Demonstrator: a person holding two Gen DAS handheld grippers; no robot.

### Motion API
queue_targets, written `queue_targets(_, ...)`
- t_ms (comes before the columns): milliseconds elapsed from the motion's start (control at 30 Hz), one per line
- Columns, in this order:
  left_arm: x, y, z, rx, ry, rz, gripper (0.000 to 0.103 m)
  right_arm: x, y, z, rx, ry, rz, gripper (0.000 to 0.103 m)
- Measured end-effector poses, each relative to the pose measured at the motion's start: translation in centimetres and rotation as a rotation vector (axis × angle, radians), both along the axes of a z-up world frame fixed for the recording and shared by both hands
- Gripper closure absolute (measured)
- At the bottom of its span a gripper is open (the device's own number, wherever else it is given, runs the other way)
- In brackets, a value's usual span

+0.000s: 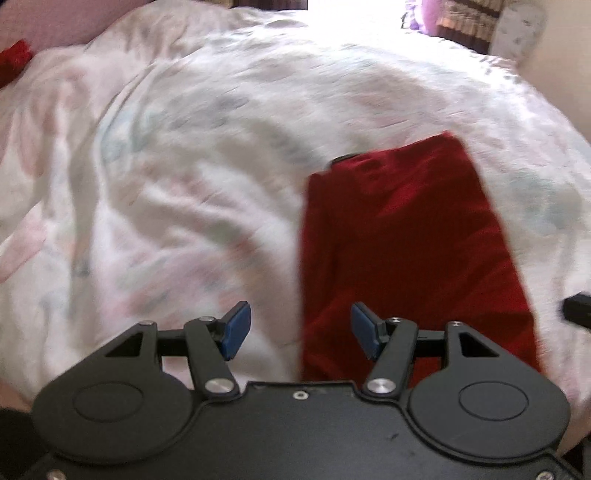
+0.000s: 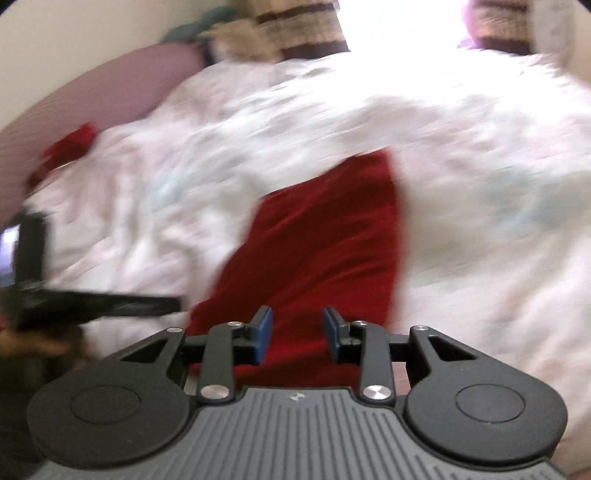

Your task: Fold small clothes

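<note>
Dark red soft-fabric garment lies folded into a narrow strip on white floral bedspread; left gripper gaping empty, right gripper parted, gripping nothing; another red piece probably remains.

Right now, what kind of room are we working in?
Most likely a bedroom. A rumpled pale floral bedspread covers a bed, striped pillows sit at its far end, and a red garment lies flat on top.

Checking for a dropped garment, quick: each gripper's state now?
Left gripper: open, holding nothing.
Right gripper: open, holding nothing; the red garment lies beneath.
</note>
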State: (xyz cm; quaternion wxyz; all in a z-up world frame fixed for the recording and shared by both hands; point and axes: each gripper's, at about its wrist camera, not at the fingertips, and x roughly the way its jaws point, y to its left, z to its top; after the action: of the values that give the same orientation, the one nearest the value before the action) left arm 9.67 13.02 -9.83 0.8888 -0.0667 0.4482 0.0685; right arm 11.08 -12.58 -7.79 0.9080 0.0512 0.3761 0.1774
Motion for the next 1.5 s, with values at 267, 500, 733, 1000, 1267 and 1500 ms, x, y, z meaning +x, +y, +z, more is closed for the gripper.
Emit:
queue_targets(267, 1.9, -2.8, -5.5, 0.055, 0.164, -0.073, 0.042, 2.7, -2.4, -3.7, -0.001, 0.117, -0.096, 0.063)
queue_targets(500, 0.9, -1.5, -3.6, -0.019, 0.100, -0.015, 0.096, 2.4, -2.6, -5.3, 0.008, 0.168, -0.100, 0.060)
queue_targets(733, -1.3, -1.3, -4.2, 0.058, 0.130, 0.021, 0.098, 2.1, -3.4, -3.7, 0.024, 0.136, -0.092, 0.060)
queue_targets(1000, 0.1, -3.3, -5.1, 0.180, 0.178, 0.021, 0.068, 3.5, -3.0, -5.6, 0.019, 0.187, -0.080, 0.058)
queue_targets(1267, 2.4, -4.8, -0.7, 0.176, 0.081, -0.037, 0.049, 4.6, -1.3, -2.6, -0.021, 0.066, -0.035, 0.062)
queue_targets(1500, 9.8, -4.7, -3.3, 0.114, 0.130, -0.034, 0.048, 5.6, -1.5, -3.9, 0.000, 0.111, -0.048, 0.062)
